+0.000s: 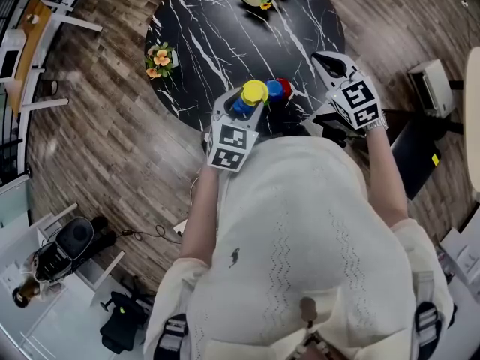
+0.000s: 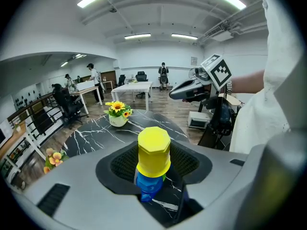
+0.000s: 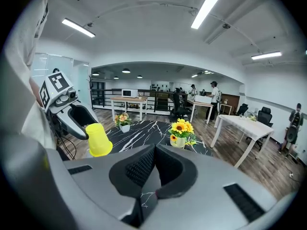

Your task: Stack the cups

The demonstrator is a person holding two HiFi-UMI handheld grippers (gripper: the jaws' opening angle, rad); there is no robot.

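**Yellow cup straight over blue, left side nearer**
My left gripper (image 1: 244, 103) holds the yellow cup (image 2: 153, 150) mouth-down with its axis upright, jaws wide around it. The blue cup (image 2: 148, 185) stands on the table (image 1: 202, 43) directly beneath, between my jaws; I cannot tell if the two touch. I judge the move is straight down. My right gripper (image 3: 153, 162) is closed, empty, well off to the right.

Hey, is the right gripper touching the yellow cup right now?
Apart. The right gripper view shows the right gripper shut on nothing, the yellow cup off to its side at the left gripper.
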